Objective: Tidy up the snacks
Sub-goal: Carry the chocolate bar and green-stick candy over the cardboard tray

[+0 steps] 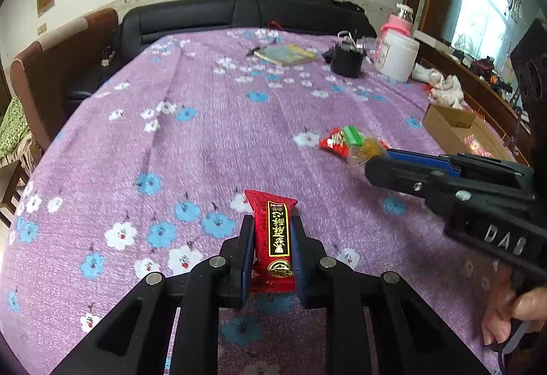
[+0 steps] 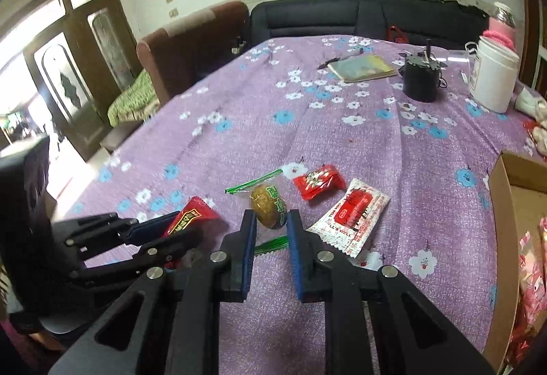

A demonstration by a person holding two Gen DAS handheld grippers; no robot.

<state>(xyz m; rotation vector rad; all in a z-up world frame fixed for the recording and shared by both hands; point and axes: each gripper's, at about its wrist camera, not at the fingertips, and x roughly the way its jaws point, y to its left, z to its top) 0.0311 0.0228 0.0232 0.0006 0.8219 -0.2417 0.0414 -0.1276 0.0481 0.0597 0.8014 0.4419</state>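
Observation:
My left gripper (image 1: 271, 224) is shut on a red snack bar (image 1: 273, 238) with a black and gold label, held just above the purple flowered tablecloth (image 1: 205, 142). The right wrist view shows that gripper (image 2: 181, 224) at the left with the red bar (image 2: 193, 214). My right gripper (image 2: 271, 219) is shut on a brown oval snack in a clear, green-edged wrapper (image 2: 268, 207). In the left wrist view the right gripper (image 1: 376, 163) reaches in from the right with this snack (image 1: 362, 149). A small red candy (image 2: 319, 182) and a white and red packet (image 2: 352, 214) lie on the cloth just beyond.
An open cardboard box (image 2: 506, 204) with pink packets sits at the table's right edge. Far back stand a black cup (image 2: 420, 81), a white jar (image 2: 492, 84) and a book (image 2: 362, 67). A dark sofa (image 2: 342, 19) lies behind the table. A person's hand (image 1: 512, 317) holds the right gripper's handle.

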